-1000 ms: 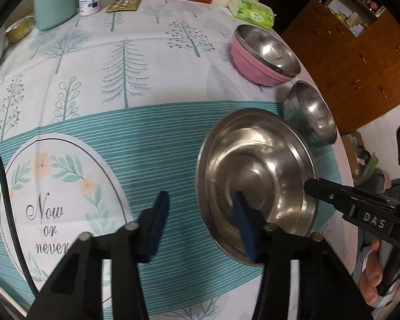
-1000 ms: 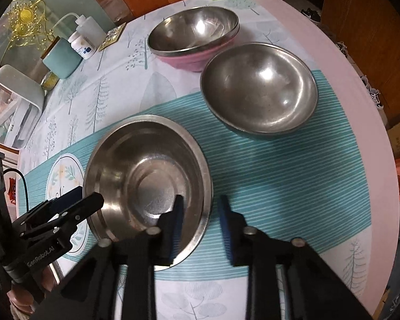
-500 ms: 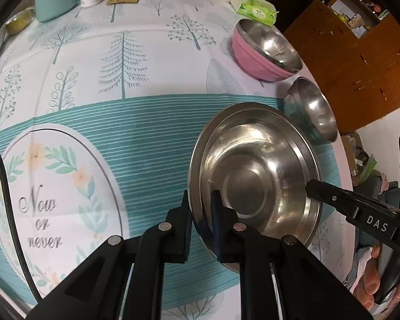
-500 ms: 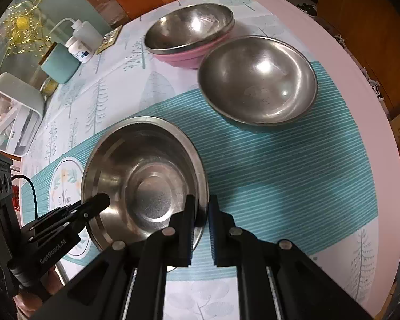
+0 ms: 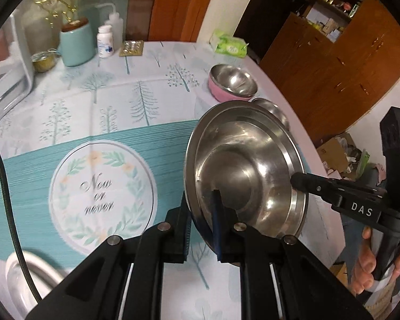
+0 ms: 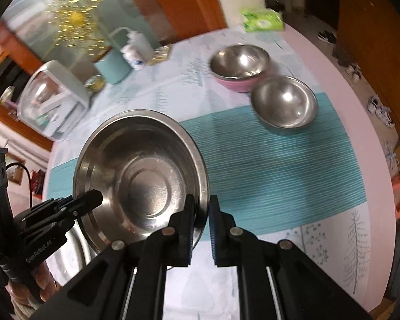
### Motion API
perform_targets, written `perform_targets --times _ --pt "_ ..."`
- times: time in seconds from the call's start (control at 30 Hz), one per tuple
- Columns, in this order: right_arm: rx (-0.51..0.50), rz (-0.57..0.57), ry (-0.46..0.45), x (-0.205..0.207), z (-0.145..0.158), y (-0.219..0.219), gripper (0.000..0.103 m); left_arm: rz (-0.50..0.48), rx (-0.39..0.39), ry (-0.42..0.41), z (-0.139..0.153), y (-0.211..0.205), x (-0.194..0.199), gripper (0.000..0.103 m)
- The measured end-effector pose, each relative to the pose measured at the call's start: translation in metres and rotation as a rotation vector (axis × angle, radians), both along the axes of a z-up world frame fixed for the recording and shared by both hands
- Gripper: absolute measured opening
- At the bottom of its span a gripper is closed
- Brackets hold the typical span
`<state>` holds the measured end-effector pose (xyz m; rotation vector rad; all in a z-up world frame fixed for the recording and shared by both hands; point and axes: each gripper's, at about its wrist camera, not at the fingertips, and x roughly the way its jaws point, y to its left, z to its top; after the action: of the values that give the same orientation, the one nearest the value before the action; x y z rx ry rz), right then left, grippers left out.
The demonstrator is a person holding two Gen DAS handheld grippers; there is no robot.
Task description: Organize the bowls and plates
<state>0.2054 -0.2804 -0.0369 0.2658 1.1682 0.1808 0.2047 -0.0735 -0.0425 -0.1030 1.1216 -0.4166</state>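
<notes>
A wide, shallow steel plate (image 5: 249,165) is lifted off the table, held at opposite rims by both grippers. My left gripper (image 5: 201,208) is shut on its near-left rim. My right gripper (image 6: 201,213) is shut on its right rim; the plate also shows in the right wrist view (image 6: 144,176). A steel bowl nested in a pink bowl (image 6: 240,65) and a plain steel bowl (image 6: 284,102) sit at the table's far right. The edge of another steel dish (image 5: 21,280) shows under the left gripper, partly hidden.
At the table's far left stand a teal canister (image 5: 77,44), a white pill bottle (image 5: 104,41), a squeeze bottle (image 5: 114,26) and a white appliance (image 6: 53,101). A green tissue pack (image 5: 229,45) lies at the far edge. The round table's edge curves along the right (image 6: 360,122).
Both grippers closed on the plate's rim and raised it off the table toward me. The view now sits higher and further back, and another steel dish has come into view below.
</notes>
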Motion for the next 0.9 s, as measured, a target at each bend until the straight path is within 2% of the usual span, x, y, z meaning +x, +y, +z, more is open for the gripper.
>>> perform_targets --times 0.13,0.3,0.43,0.6,0.9 --pt "0.029 0.054 -0.028 -0.027 0.011 0.015 0.01 0.018 -0.028 -0.02 0.011 0.023 -0.036 0.012" --pt "0.058 0.105 -0.033 -0.059 0.007 0.033 0.01 0.057 -0.06 -0.015 0.008 0.047 -0.076 0.012" --pt "0.062 0.125 -0.035 -0.079 -0.002 0.043 0.01 0.085 -0.072 -0.001 -0.007 0.059 -0.102 0.011" --pt "0.046 0.123 -0.018 -0.101 -0.024 0.05 0.01 0.103 -0.047 -0.002 -0.03 0.061 -0.128 0.012" --pt "0.061 0.096 0.013 -0.115 -0.048 0.044 0.01 0.11 -0.07 0.076 -0.071 0.058 -0.147 0.015"
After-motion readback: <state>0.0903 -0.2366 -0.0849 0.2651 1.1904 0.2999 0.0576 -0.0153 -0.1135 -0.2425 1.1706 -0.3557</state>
